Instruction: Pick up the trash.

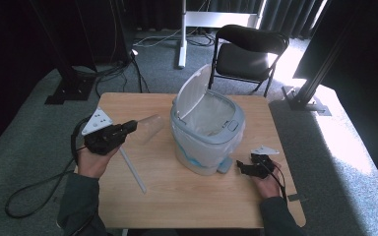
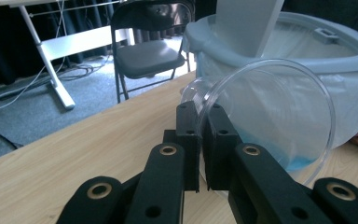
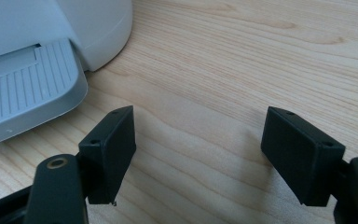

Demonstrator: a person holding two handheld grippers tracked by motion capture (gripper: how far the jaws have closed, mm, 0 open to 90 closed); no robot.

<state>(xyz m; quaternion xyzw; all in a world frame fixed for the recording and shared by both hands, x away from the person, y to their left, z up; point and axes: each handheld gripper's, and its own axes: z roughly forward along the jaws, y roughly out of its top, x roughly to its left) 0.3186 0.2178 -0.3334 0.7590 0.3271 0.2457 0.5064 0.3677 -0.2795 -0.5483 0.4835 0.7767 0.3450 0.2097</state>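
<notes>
A clear plastic cup (image 2: 270, 116) lies on its side in the air, its rim pinched between the jaws of my left gripper (image 2: 204, 140). In the high view that gripper (image 1: 128, 127) holds the cup (image 1: 150, 128) just left of a pale grey pedal bin (image 1: 206, 132), whose lid (image 1: 193, 91) stands up and whose liner bag shows inside. My right gripper (image 3: 198, 140) rests low over the wooden table, open with nothing between its pads, beside the bin's foot pedal (image 3: 23, 93). In the high view it (image 1: 243, 167) sits to the right of the bin.
A white straw-like stick (image 1: 133, 169) lies on the table (image 1: 187, 196) in front of the left hand. A black chair (image 1: 248, 51) and a white stand leg (image 1: 182, 34) are on the floor behind the table. Cables trail off the left side.
</notes>
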